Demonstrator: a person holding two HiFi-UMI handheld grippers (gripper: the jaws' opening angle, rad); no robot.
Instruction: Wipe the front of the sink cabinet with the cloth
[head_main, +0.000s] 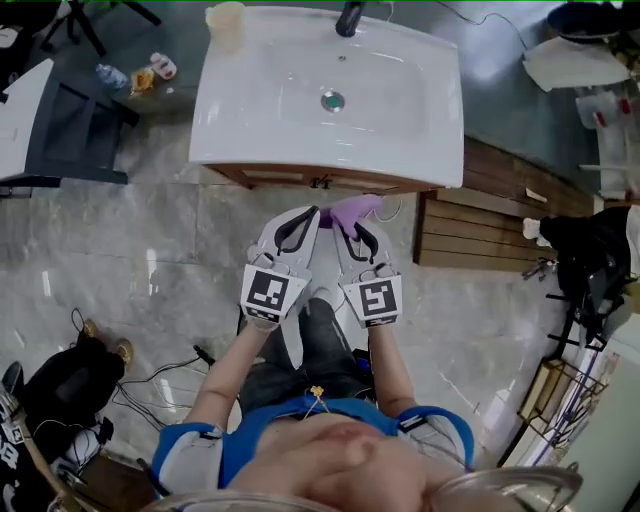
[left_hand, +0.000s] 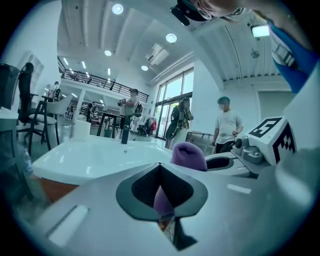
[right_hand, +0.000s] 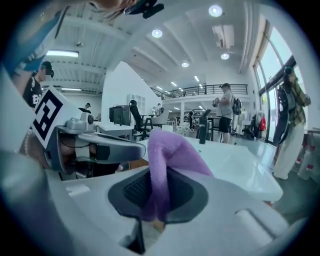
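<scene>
Just short of the cabinet front (head_main: 285, 178), left gripper (head_main: 303, 222) and right gripper (head_main: 352, 228) both pinch the cloth (head_main: 358, 209), its bulk nearer the right.

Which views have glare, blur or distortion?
Head view: sharp, with glare streaks on the glossy floor and a bright white sink. Left gripper view: fisheye, dark corners, bluish cast. Right gripper view: same fisheye, purple cloth in focus, ceiling lights bright.

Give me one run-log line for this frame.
stage: cloth held at cabinet front, below sink | left tool: shut on cloth | right tool: shut on cloth | cloth touching cabinet: cannot tell
</scene>
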